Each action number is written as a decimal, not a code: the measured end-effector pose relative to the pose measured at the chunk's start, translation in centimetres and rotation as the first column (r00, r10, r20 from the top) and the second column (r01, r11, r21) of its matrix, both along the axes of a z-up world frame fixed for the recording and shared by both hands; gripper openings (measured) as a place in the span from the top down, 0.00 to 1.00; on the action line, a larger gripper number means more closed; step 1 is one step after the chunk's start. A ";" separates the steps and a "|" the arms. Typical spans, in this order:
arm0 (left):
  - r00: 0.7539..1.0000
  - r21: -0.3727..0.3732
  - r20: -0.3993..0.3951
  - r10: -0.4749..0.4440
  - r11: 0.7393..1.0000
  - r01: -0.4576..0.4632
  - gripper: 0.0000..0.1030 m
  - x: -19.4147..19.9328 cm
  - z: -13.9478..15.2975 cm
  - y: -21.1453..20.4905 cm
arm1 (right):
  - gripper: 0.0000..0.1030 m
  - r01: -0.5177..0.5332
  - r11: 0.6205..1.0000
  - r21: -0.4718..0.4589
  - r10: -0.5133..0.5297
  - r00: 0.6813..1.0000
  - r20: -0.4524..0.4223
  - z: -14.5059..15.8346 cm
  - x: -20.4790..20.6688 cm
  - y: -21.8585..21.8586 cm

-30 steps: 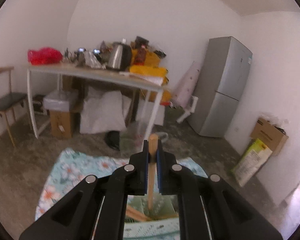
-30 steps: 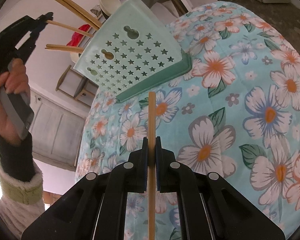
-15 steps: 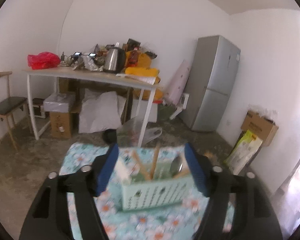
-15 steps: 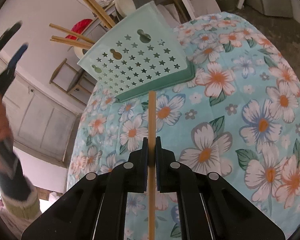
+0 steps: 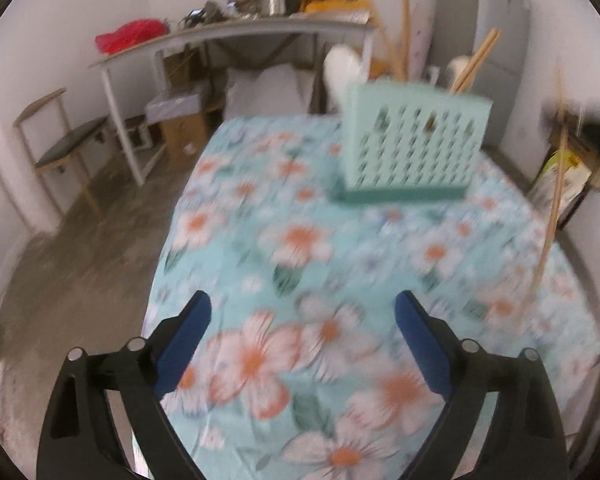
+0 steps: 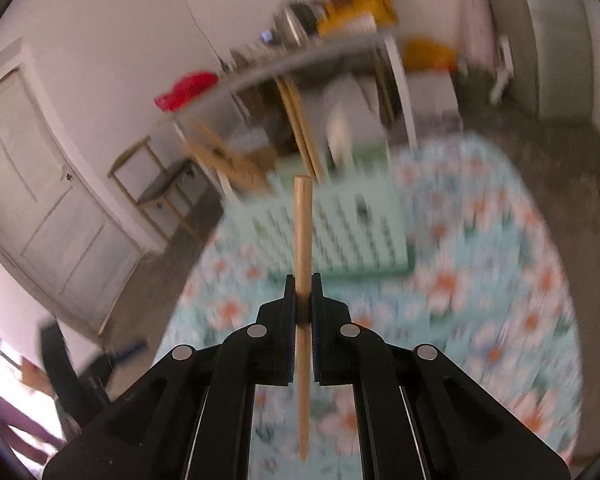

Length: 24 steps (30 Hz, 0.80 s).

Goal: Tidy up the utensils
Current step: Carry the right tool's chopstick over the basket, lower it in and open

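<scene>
While its jaws have just been opening with nothing between them, the left gripper (image 5: 302,332) hangs over the floral cloth-covered table (image 5: 300,240), freed to fetch more; the mint-green perforated plastic utensil basket (image 5: 410,144) stands toward the table's far edge. From the right wrist, the right gripper (image 6: 303,300) clamps a slim wooden chopstick (image 6: 302,240) upright, aimed at the basket for insertion.

A cluttered white table (image 5: 236,30) with a red bag (image 5: 130,34), beside a wooden chair (image 5: 60,148) and grey fridge (image 5: 484,40).

Both pairs of tongs, the left tongs (image 5: 303,336) and the right tongs (image 6: 303,312), are matte black plastic linkages with triangular cut-outs in the outer arms, round silver rivets at the pivots behind the tips, and flat blue pads lining the inner finger faces.
</scene>
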<state>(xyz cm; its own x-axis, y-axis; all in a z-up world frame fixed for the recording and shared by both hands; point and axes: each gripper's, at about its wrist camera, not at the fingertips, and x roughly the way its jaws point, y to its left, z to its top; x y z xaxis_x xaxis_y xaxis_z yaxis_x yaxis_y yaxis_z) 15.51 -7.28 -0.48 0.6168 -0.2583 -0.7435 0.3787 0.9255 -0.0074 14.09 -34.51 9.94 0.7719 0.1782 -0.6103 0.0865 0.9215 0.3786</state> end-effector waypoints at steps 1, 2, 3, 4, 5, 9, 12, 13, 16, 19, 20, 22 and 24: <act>1.000 0.008 -0.003 0.003 1.000 -0.003 0.07 -0.2 -0.5 0.2 | 0.96 0.015 0.999 -0.036 -0.013 0.999 0.046 1.6 0.4 0.2; 1.000 0.015 -0.008 0.000 1.000 0.000 0.07 -0.6 -1.2 0.2 | 0.96 0.030 0.997 -0.065 -0.024 0.996 0.089 2.9 0.8 0.4; 1.000 0.022 -0.014 -0.005 1.000 0.006 0.06 -0.8 -1.6 0.2 | 0.96 0.041 0.995 -0.087 -0.029 0.991 0.131 4.2 1.2 0.7; 1.000 0.032 -0.019 -0.013 0.999 0.014 0.06 -0.8 -1.8 0.0 | 0.96 0.050 0.993 -0.105 -0.032 0.986 0.165 5.4 1.6 0.9; 1.000 0.048 -0.026 -0.018 0.999 0.020 0.06 -1.0 -2.2 -0.1 | 0.96 0.059 0.991 -0.123 -0.034 0.980 0.194 6.3 1.9 1.0; 0.999 0.066 -0.036 -0.028 0.997 0.031 0.06 -1.3 -2.6 -0.7 | 0.96 0.102 0.979 -0.179 -0.046 0.955 0.291 10.1 3.6 1.3; 0.999 0.054 -0.036 -0.039 0.998 0.041 0.06 -1.2 -2.6 -0.9 | 0.96 0.137 0.968 -0.212 -0.058 0.938 0.343 11.8 4.4 1.3; 0.999 0.055 -0.033 -0.039 0.998 0.041 0.06 -1.1 -2.6 -1.0 | 0.96 0.147 0.963 -0.228 -0.059 0.933 0.354 12.2 4.9 1.4; 0.999 0.059 -0.030 -0.045 0.997 0.047 0.06 -1.0 -2.6 -1.3 | 0.96 0.176 0.942 -0.288 -0.066 0.933 0.353 12.0 6.6 1.7; 0.998 0.061 -0.029 -0.050 0.997 0.051 0.06 -0.8 -2.6 -1.4 | 0.96 0.160 0.939 -0.305 -0.064 0.951 0.301 10.1 8.2 1.8; 0.998 0.063 -0.029 -0.048 0.997 0.050 0.06 -0.7 -2.6 -1.4 | 0.96 0.157 0.939 -0.306 -0.067 0.956 0.287 9.5 8.4 1.9; 0.999 0.064 -0.031 -0.044 0.997 0.046 0.06 -0.6 -2.6 -1.4 | 0.96 0.151 0.942 -0.301 -0.072 0.964 0.258 8.5 8.6 1.9; 0.999 0.065 -0.036 -0.039 0.997 0.041 0.06 -0.5 -2.7 -1.3 | 0.96 0.148 0.943 -0.298 -0.078 0.969 0.234 7.6 8.9 1.9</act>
<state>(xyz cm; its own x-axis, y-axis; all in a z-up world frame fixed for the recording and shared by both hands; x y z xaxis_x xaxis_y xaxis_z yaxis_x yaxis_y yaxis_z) 14.96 -8.56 -3.19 0.5809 -0.2321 -0.7802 0.4160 0.9085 0.0394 22.95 -32.66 17.51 0.8950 -0.0895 -0.4370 0.1452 0.9848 0.0957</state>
